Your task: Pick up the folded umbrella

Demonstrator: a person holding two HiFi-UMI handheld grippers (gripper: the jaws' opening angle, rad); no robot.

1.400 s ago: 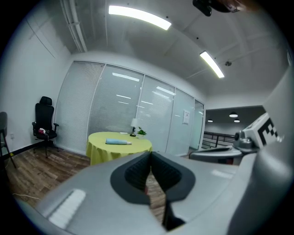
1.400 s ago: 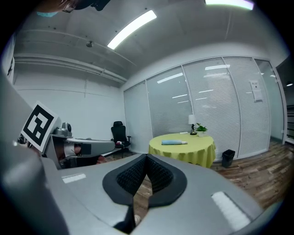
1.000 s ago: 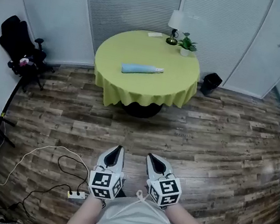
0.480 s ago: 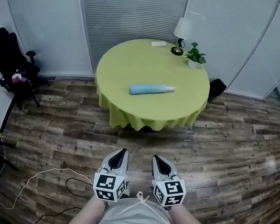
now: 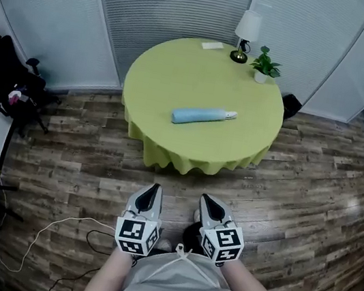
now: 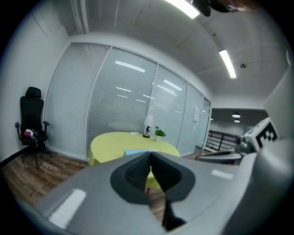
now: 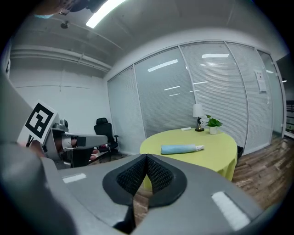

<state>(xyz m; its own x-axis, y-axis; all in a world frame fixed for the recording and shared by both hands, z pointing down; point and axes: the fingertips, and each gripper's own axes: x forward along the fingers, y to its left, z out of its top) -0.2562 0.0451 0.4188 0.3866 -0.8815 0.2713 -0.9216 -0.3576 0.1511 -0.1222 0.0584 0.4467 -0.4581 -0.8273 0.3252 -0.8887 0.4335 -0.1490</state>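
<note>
The umbrella [image 5: 203, 116] lies mid-surface [image 5: 172, 77], with a lamp [image 5: 247, 28] at the far edge. Only the head view shows floor wires [image 5: 86, 219]. The left gripper [image 5: 153, 192] and right gripper [image 5: 204, 202] are closed, empty.

Round table [image 5: 171, 84] under yellow-green cloth, on plank floor [image 5: 315, 177], well ahead of fingers of left gripper [image 5: 154, 190] and right gripper [image 5: 204, 200]. On cloth: folded umbrella [image 5: 203, 116] nearest fingers; card [image 5: 212, 45], lamp [image 5: 247, 28], potted plant [image 5: 265, 65] at far edge, beyond umbrella
</note>
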